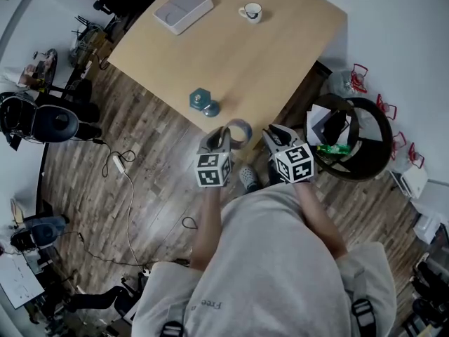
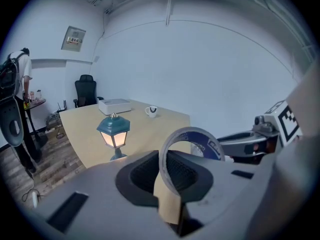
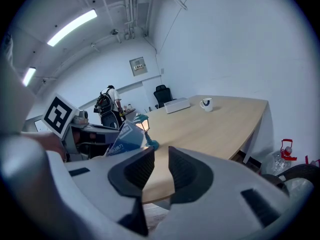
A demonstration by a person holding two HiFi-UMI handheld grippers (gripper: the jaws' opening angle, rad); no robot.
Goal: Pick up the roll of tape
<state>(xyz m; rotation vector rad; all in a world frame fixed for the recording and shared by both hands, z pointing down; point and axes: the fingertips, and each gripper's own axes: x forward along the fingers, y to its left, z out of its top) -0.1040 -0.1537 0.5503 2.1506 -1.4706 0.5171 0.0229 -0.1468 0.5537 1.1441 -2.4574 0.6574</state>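
The roll of tape (image 1: 243, 123) hangs in the air just off the near edge of the wooden table (image 1: 273, 55), gripped by my left gripper (image 1: 223, 136). In the left gripper view the grey ring with its blue side (image 2: 210, 148) stands upright between the jaws of my left gripper (image 2: 167, 173), which is shut on it, and a tan strip of tape hangs down. My right gripper (image 1: 275, 136) hovers close to the right of the roll, apart from it. In the right gripper view my right gripper (image 3: 161, 169) is open with nothing between its pads, and the roll (image 3: 122, 138) shows at its left.
On the table stand a teal lantern (image 1: 202, 101) near the front edge, a white mug (image 1: 251, 11) and a flat white box (image 1: 183, 8) at the far side. A black ring-shaped stand with papers (image 1: 358, 135) sits on the floor at right. A person (image 2: 17, 84) stands by a desk far left.
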